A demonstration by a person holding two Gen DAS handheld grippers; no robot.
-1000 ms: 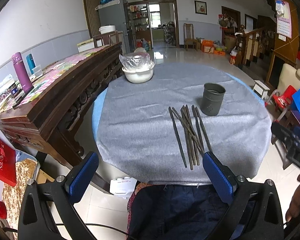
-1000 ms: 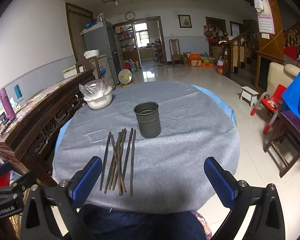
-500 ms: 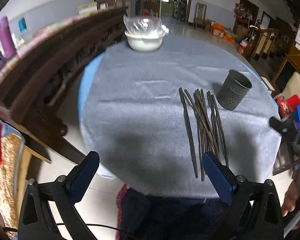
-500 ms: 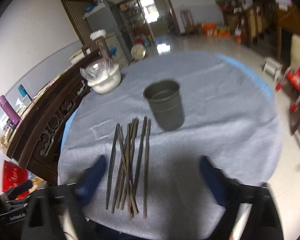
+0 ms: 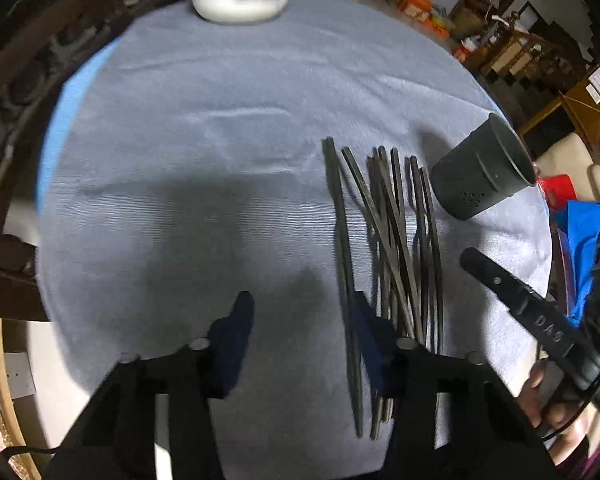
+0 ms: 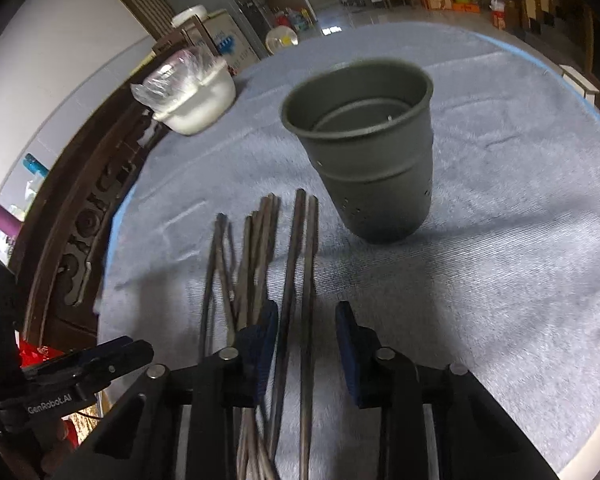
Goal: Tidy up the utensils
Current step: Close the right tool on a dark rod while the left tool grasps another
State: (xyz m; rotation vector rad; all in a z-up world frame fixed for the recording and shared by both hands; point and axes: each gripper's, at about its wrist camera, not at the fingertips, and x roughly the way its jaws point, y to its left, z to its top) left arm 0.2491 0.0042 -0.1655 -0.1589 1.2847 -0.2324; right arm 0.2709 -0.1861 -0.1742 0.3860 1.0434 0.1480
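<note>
Several dark chopsticks (image 5: 384, 248) lie in a loose bundle on the grey tablecloth (image 5: 204, 184); they also show in the right wrist view (image 6: 260, 252). A dark grey perforated holder cup (image 6: 372, 160) stands upright just beyond and right of them, and shows in the left wrist view (image 5: 484, 172). My right gripper (image 6: 306, 320) is open and low, its jaws on either side of the two rightmost chopsticks (image 6: 304, 264). My left gripper (image 5: 300, 312) is open over the cloth, its right finger (image 5: 364, 320) at the bundle's left side.
A white bowl covered in plastic wrap (image 6: 192, 92) sits at the table's far left. A carved dark wooden sideboard (image 6: 84, 216) runs along the left of the round table. A chair with a blue cloth (image 5: 588, 232) stands by the table's right edge.
Both grippers have dropped toward the table and moved in on the chopsticks. Their jaws have narrowed from wide open. The right gripper now straddles two chopsticks.
</note>
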